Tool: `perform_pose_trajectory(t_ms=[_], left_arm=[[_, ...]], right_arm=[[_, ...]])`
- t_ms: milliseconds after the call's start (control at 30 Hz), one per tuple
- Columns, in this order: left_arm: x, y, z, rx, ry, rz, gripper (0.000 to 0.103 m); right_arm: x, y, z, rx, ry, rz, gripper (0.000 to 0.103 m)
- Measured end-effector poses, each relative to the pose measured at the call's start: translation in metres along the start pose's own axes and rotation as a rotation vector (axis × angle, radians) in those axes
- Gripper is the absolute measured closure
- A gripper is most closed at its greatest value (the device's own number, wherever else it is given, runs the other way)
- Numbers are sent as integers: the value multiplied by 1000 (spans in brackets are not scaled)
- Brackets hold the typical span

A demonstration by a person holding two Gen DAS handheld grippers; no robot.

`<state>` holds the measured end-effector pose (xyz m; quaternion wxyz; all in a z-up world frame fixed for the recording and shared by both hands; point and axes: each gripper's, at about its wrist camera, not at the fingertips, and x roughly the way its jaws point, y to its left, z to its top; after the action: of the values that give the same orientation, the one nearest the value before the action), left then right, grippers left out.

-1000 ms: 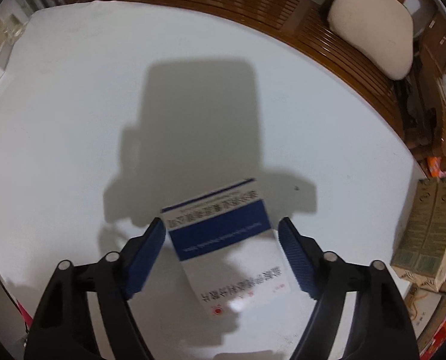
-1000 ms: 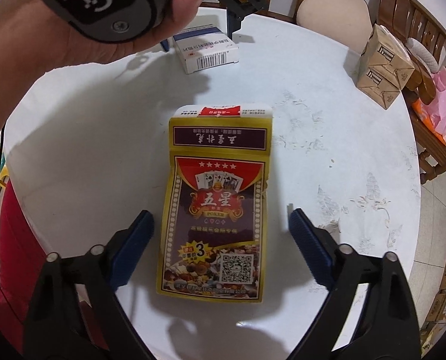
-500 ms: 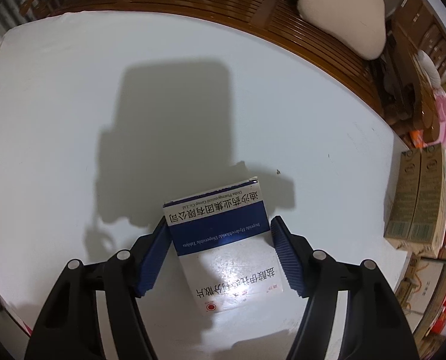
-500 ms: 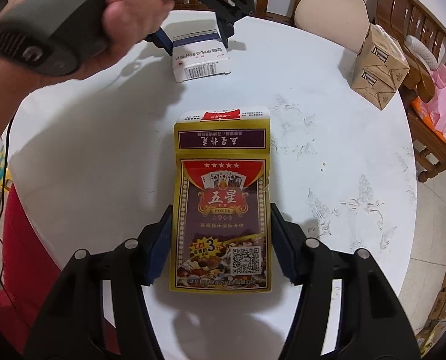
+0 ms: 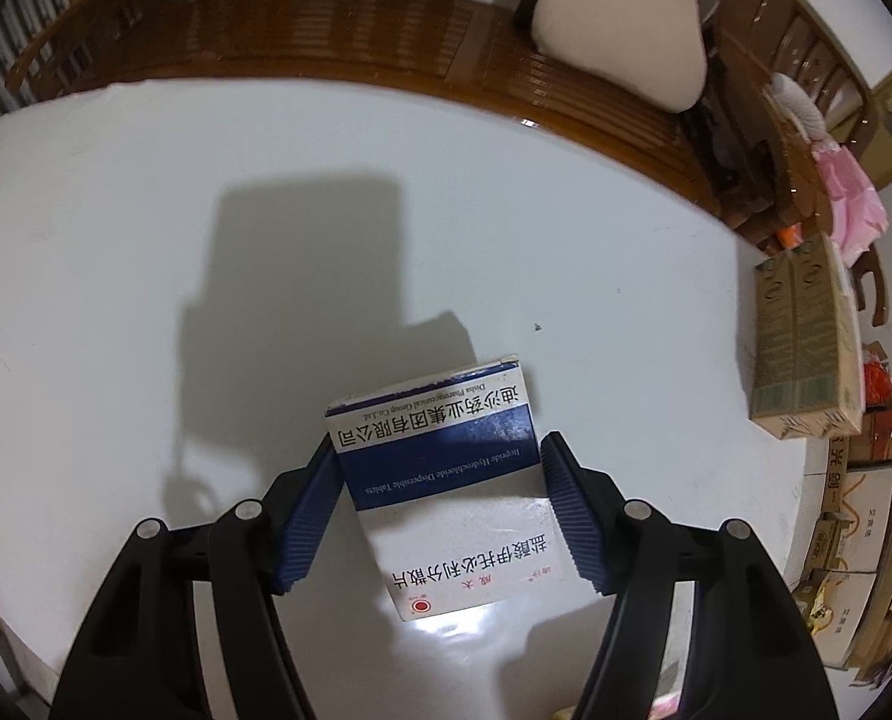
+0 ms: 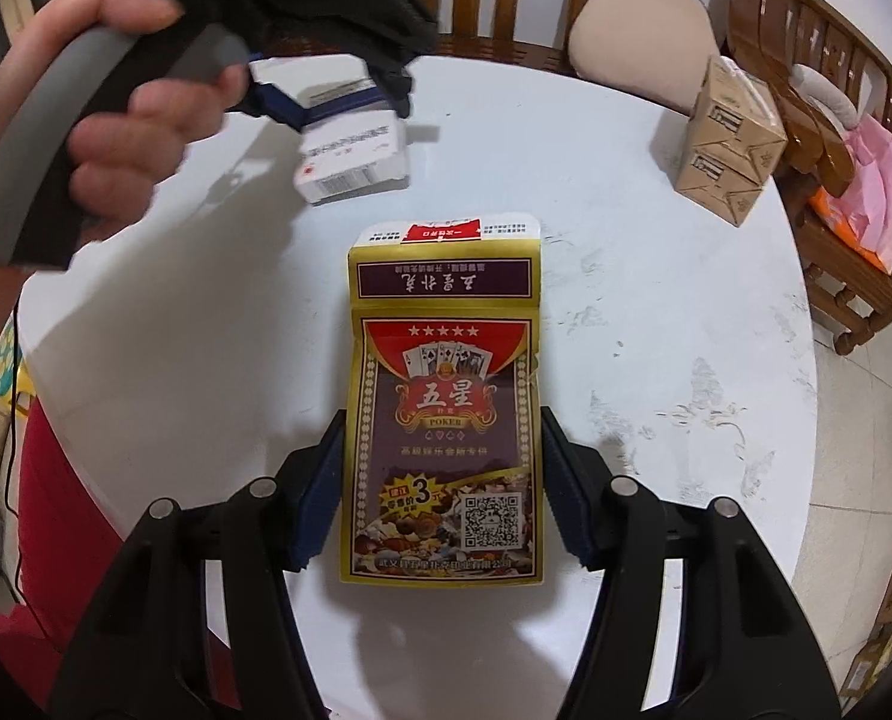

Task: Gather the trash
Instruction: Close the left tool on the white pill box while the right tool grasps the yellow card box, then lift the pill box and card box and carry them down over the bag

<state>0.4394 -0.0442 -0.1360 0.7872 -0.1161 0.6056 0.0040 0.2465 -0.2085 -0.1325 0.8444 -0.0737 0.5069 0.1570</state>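
A white and blue medicine box [image 5: 446,480] sits between the blue pads of my left gripper [image 5: 440,504], which is shut on its sides and holds it tilted above the white round table [image 5: 146,300]. The box also shows in the right wrist view [image 6: 356,156], held up by the hand-held left gripper [image 6: 332,102]. A yellow and purple playing-card box [image 6: 446,420] is clamped between the pads of my right gripper [image 6: 440,480], lifted a little off the table [image 6: 655,330].
A brown cardboard carton [image 6: 727,138] stands at the table's far right edge, and shows in the left wrist view [image 5: 805,336]. A wooden bench [image 5: 326,30] with a beige cushion [image 5: 619,42] curves behind the table. Pink bags [image 6: 877,180] lie on a chair. More cartons [image 5: 853,540] stand on the floor.
Both grippers have closed from wide open onto their boxes. The left one has lifted and tilted the medicine box; the card box has risen slightly.
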Motion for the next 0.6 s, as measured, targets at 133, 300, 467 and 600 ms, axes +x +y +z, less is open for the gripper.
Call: perform_pose_trajectory(t_ms=[133,300,467,600], left_arm=[[-19,1,-14,59,-54,-2,38],[-52,10,-35,120,-123,-19,38],[-91,23,-67,184,-192,-36,38],[-116,39,-102,217,-223,-44,38]], right_arm=[[-14,2,-1,11,-25,-12,44],[-39,9,-2,28,-59,-37,44],[-75,23,-8,57,-120,-68,44],[-102,39,-16,70,-163,-81,44]])
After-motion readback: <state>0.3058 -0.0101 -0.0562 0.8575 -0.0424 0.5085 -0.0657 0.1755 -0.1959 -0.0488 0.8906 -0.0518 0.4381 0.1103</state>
